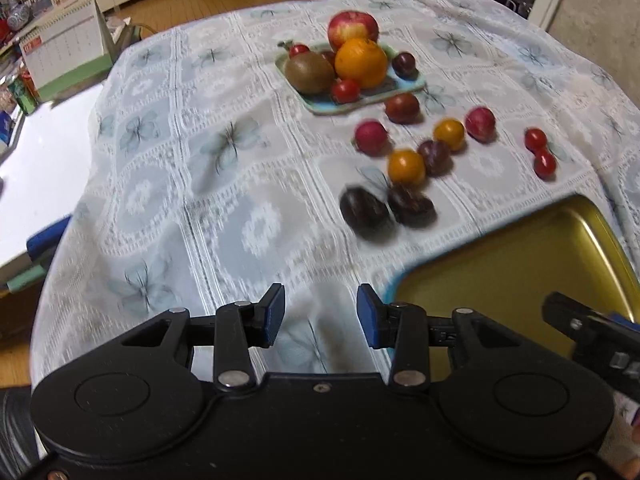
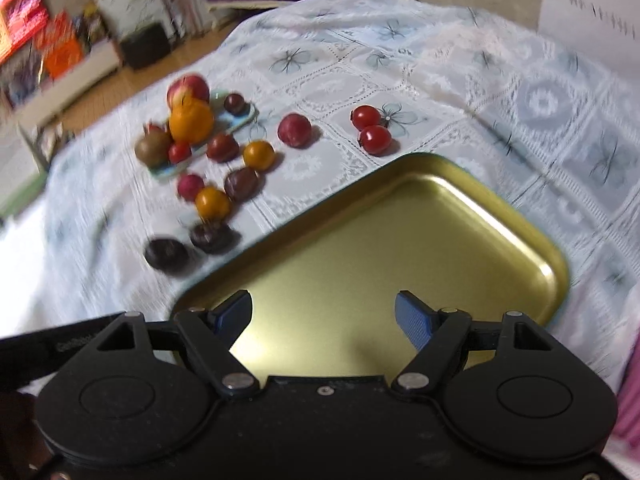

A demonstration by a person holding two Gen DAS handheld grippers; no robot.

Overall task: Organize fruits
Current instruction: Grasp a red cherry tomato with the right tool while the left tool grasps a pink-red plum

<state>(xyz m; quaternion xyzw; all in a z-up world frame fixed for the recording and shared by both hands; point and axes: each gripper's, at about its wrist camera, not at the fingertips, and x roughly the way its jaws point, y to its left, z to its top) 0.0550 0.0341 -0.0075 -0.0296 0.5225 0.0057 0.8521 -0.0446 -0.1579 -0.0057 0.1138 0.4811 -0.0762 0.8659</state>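
Left wrist view: your left gripper [image 1: 321,316] hangs over the patterned tablecloth [image 1: 224,184] with its blue pads spread apart and nothing between them; the loose fruits lie ahead and to its right, the two dark plums [image 1: 386,210] nearest, then two orange tomatoes [image 1: 406,166], reddish plums and a pair of red cherry tomatoes [image 1: 540,152] farther right. Beyond them a small blue-green dish [image 1: 360,100] already carries an apple, an orange, a kiwi and a few small fruits. Right wrist view: your right gripper [image 2: 324,316], likewise spread and empty, sits just above the near corner of the empty gold tray [image 2: 440,232], whose long diagonal runs away and rightward from the fingers; from this side the scattered fruits lie ahead and to the left, the dark plums [image 2: 188,246] close to the tray's left edge, the red cherry tomatoes [image 2: 370,128] just beyond its far rim. Judged from this layout, the left gripper is the nearer one for the dark plums, a short reach forward and right, with the tray beside them as a likely destination. Both views are motion-blurred, so fine surface detail on the fruit cannot be told.
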